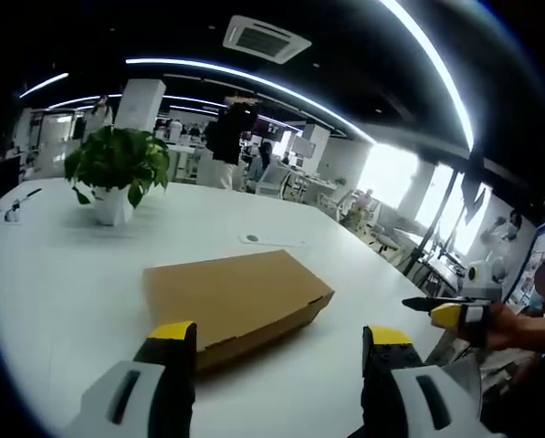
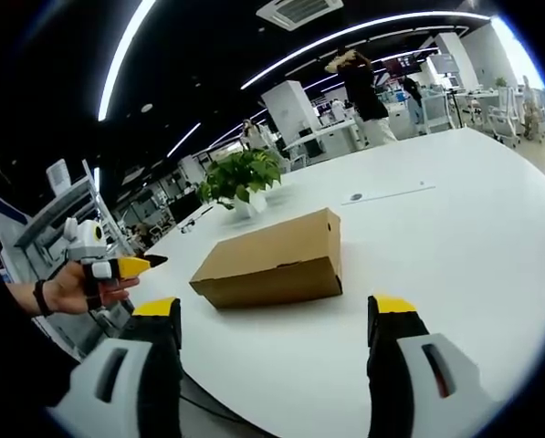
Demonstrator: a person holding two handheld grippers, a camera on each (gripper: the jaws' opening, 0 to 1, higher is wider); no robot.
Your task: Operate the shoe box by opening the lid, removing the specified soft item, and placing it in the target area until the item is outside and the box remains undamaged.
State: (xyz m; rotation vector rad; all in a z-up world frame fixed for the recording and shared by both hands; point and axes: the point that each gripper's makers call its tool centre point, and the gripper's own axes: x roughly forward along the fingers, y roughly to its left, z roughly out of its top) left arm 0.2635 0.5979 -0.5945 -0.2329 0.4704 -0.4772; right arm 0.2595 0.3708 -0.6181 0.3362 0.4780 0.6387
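A closed brown cardboard shoe box (image 1: 240, 306) lies on the white table (image 1: 62, 283), its lid down. In the left gripper view my left gripper (image 1: 281, 334) stands open just short of the box, yellow-tipped jaws wide apart with nothing between them. My right gripper (image 1: 455, 313) comes in from the right, held in a hand off the table's edge. In the right gripper view the box (image 2: 272, 260) lies ahead of my right gripper (image 2: 277, 308), which is open and empty. The left gripper (image 2: 117, 267) is held in a hand at the left. The soft item is hidden.
A potted green plant (image 1: 117, 169) (image 2: 243, 178) stands on the table beyond the box. A small round disc (image 1: 252, 239) (image 2: 356, 196) lies on the table (image 2: 455, 246). A person (image 1: 228, 137) (image 2: 359, 87) stands behind the table's far side. Desks and chairs fill the office behind.
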